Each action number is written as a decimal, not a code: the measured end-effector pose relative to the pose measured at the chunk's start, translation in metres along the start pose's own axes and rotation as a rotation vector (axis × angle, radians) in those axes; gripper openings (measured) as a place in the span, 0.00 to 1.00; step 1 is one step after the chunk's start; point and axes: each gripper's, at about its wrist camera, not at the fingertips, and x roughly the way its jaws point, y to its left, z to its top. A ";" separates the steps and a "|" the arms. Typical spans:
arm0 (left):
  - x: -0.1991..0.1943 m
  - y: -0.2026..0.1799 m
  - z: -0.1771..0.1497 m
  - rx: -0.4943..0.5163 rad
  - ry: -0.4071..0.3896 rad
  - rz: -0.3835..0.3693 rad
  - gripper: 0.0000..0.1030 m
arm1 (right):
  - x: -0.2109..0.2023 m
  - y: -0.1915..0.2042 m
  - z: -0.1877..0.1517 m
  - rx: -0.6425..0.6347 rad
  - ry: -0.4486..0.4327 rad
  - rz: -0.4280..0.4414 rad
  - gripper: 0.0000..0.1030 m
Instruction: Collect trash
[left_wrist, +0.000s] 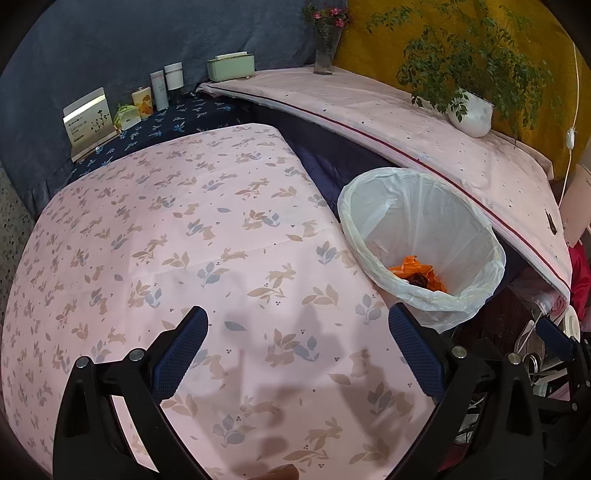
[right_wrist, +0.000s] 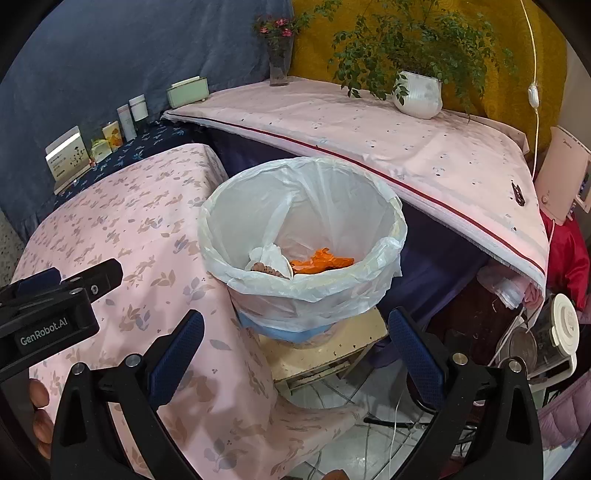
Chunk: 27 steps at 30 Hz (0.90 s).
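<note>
A trash bin (left_wrist: 424, 206) lined with a white plastic bag stands beside the pink rabbit-print table (left_wrist: 184, 240). Orange wrapper trash (left_wrist: 417, 271) lies inside it. In the right wrist view the bin (right_wrist: 314, 206) holds the orange wrapper (right_wrist: 321, 260) and crumpled white paper (right_wrist: 269, 258). My left gripper (left_wrist: 297, 345) is open and empty above the tablecloth, left of the bin. My right gripper (right_wrist: 295, 349) is open and empty, just in front of and above the bin. The left gripper's body (right_wrist: 55, 310) shows at the left of the right wrist view.
A second pink-covered table (right_wrist: 369, 140) behind the bin carries a potted plant (right_wrist: 419, 92) and a flower vase (right_wrist: 279, 62). Boxes and bottles (left_wrist: 162, 88) line the dark blue cloth at the back left. A kettle (right_wrist: 546, 336) and cables crowd the floor at right.
</note>
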 end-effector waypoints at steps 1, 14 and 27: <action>0.000 0.000 0.000 -0.001 0.000 -0.001 0.91 | 0.000 -0.001 0.000 0.000 0.000 -0.001 0.93; 0.002 -0.004 0.000 0.004 -0.004 0.000 0.91 | 0.001 -0.002 0.001 -0.002 0.000 -0.005 0.93; 0.009 -0.010 0.005 0.014 -0.008 0.014 0.91 | 0.003 -0.002 0.001 0.000 0.001 -0.005 0.93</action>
